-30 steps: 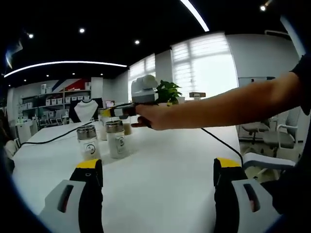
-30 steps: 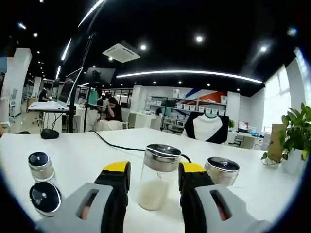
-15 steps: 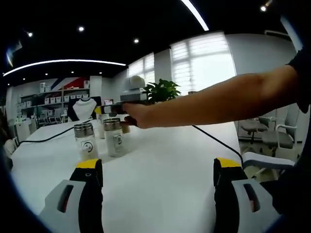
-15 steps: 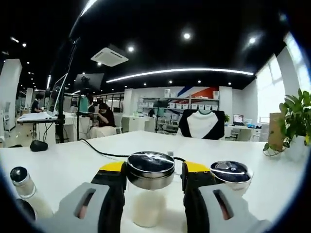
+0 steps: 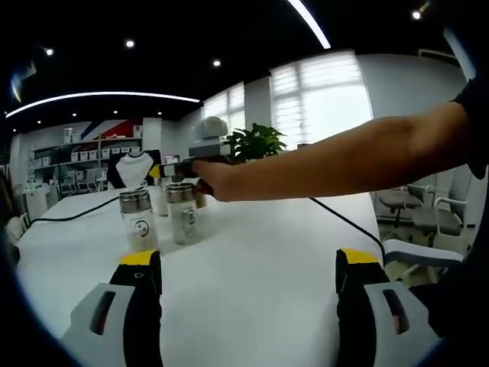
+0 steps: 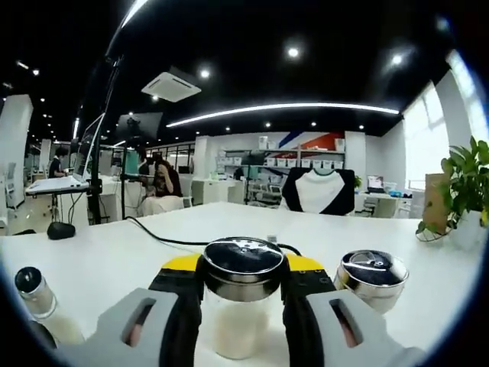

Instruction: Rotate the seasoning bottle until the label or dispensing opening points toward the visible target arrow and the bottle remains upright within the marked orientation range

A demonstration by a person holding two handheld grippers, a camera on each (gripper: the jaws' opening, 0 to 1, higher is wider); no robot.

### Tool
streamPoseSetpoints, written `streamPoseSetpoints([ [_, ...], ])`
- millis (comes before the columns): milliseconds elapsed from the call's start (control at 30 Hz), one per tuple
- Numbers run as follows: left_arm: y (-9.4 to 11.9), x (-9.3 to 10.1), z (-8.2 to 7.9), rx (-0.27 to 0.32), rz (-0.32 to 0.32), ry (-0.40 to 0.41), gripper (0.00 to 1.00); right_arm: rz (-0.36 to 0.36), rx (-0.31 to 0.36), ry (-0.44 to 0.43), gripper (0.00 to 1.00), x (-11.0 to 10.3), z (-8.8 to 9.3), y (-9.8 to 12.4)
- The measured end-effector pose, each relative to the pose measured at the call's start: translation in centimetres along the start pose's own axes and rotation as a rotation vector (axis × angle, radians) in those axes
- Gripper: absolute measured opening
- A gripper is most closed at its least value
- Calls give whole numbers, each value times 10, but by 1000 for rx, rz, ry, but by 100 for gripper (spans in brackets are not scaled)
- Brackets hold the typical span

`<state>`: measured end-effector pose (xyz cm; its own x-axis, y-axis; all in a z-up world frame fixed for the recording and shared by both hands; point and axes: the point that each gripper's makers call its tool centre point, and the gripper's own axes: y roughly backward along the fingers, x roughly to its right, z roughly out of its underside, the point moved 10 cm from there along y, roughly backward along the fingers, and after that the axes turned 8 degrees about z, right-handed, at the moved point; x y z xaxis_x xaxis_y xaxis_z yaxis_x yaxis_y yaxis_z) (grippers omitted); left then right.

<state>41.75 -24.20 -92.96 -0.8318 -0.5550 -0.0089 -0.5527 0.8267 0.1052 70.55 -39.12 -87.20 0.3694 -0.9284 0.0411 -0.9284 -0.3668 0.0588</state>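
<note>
The right tongs (image 6: 243,306) have clenched tighter on the clear glass seasoning bottle (image 6: 241,302) with its shiny domed steel cap, upright on the smooth white table (image 6: 114,256). A second steel-capped jar (image 6: 372,277) stands just beside. The left tongs (image 5: 248,298) hang released over bare tabletop, facing the person's outstretched forearm (image 5: 344,164).

No legible text
You will find round marks on two bottle labels (image 5: 140,226), too small to read.
</note>
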Motion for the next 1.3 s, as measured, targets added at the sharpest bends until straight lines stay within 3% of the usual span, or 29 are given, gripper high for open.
streamPoseSetpoints([
  [67,0,0,0,1,-3,5,99,-18,-2,-36,37,2,-2,4],
  [133,1,-1,0,3,0,6,98,-59,12,6,37,1,-6,7],
  [300,1,0,-3,53,11,23,96,-83,18,61,37,1,-17,19],
  [533,3,0,-2,32,-10,-1,92,-128,-10,71,37,9,-21,39],
  [633,4,0,-3,59,0,67,87,-158,-7,89,37,10,-22,52],
  [667,4,0,-4,71,3,88,88,-164,-11,85,37,11,-23,55],
  [833,6,-2,-3,72,-36,41,89,-192,-16,54,36,15,-22,76],
  [933,7,-3,-3,86,-27,107,88,-188,-34,23,36,19,-19,86],
  [1133,7,0,-5,97,-33,81,82,-208,-18,-4,36,21,-15,114],
  [1233,7,1,-7,118,-55,-9,76,-211,-16,10,36,21,-16,127],
  [1300,5,4,-8,124,-51,-14,74,-214,-16,18,36,21,-16,136],
])
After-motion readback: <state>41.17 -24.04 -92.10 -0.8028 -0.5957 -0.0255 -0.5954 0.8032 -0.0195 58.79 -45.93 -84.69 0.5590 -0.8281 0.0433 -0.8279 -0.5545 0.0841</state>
